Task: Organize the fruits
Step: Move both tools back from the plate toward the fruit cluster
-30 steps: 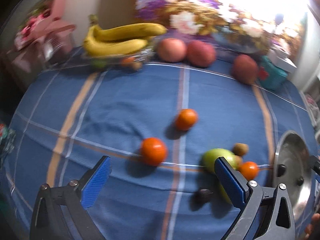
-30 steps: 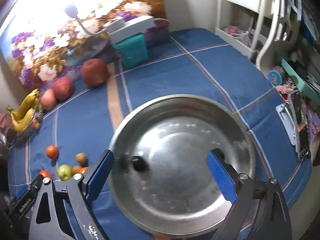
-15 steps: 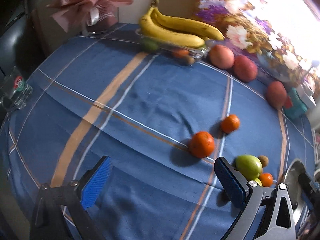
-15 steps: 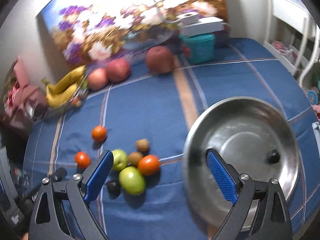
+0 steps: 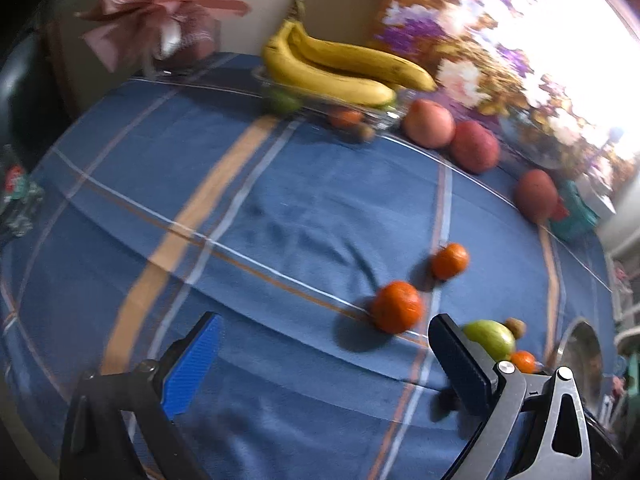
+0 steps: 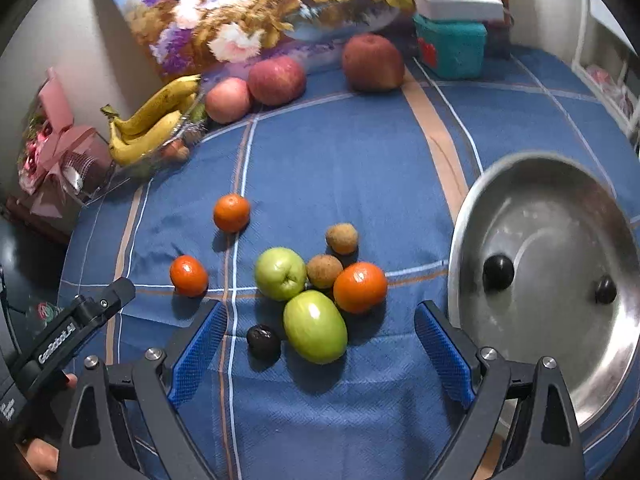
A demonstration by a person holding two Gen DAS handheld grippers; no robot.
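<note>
Loose fruit lies on the blue cloth. In the right wrist view a big green fruit, a second green fruit, an orange, two brown fruits and a dark plum cluster just ahead of my open, empty right gripper. Two more oranges lie to the left. A steel bowl at right holds two dark plums. My left gripper is open and empty, an orange just beyond its right finger.
Bananas on a clear tray, three big red apples, a teal box and a flower painting line the back. A pink gift bouquet stands at back left. The left gripper's body shows at lower left.
The right gripper has swung left from over the bowl to face the fruit cluster. The left gripper's view has turned left and drawn slightly nearer the oranges. Both stay open.
</note>
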